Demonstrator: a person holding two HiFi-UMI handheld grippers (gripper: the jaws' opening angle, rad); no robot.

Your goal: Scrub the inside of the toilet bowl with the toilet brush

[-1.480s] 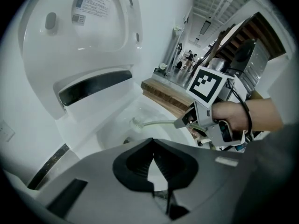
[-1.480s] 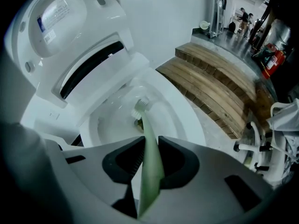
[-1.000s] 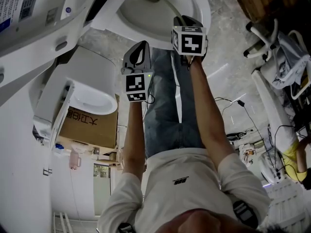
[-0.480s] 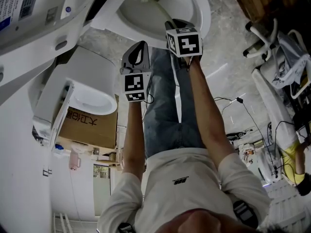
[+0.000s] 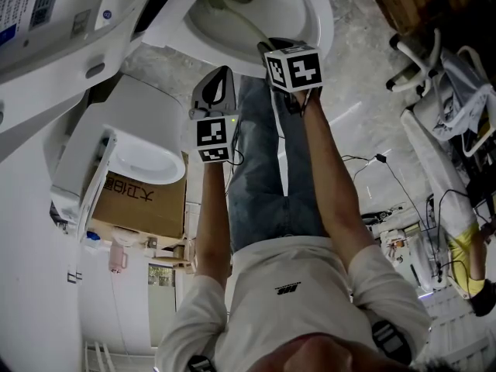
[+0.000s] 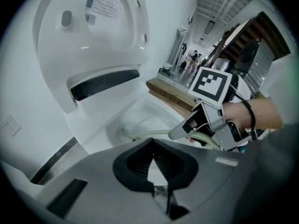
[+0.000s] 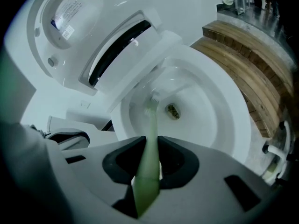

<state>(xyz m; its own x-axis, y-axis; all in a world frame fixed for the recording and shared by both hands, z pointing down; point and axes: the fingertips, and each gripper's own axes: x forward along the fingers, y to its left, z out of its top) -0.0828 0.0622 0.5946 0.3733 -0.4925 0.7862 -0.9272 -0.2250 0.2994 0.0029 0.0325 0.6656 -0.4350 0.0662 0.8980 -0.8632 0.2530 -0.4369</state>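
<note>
**While the right gripper (image 7: 150, 146) pinches the toilet brush (image 7: 150, 125), the left gripper (image 6: 153, 146) is pressed together, empty**

As its own view shows, the right jaws clamp the brush's pale green handle. The bristle head reaches down inside the toilet bowl (image 7: 210, 101), at its inner wall and just beside a dark patch (image 7: 173, 110) at the bottom. Whether the bristles touch the wall cannot be told. The lid (image 7: 70, 20) stands raised behind the bowl. The left jaws meet at their tips with nothing between them. Both forearms stretch straight forward in the head view. The right hand (image 6: 254, 118) holds its gripper over the bowl's near rim. The left gripper hangs short of that rim, over the speckled floor (image 5: 167, 64).
</note>
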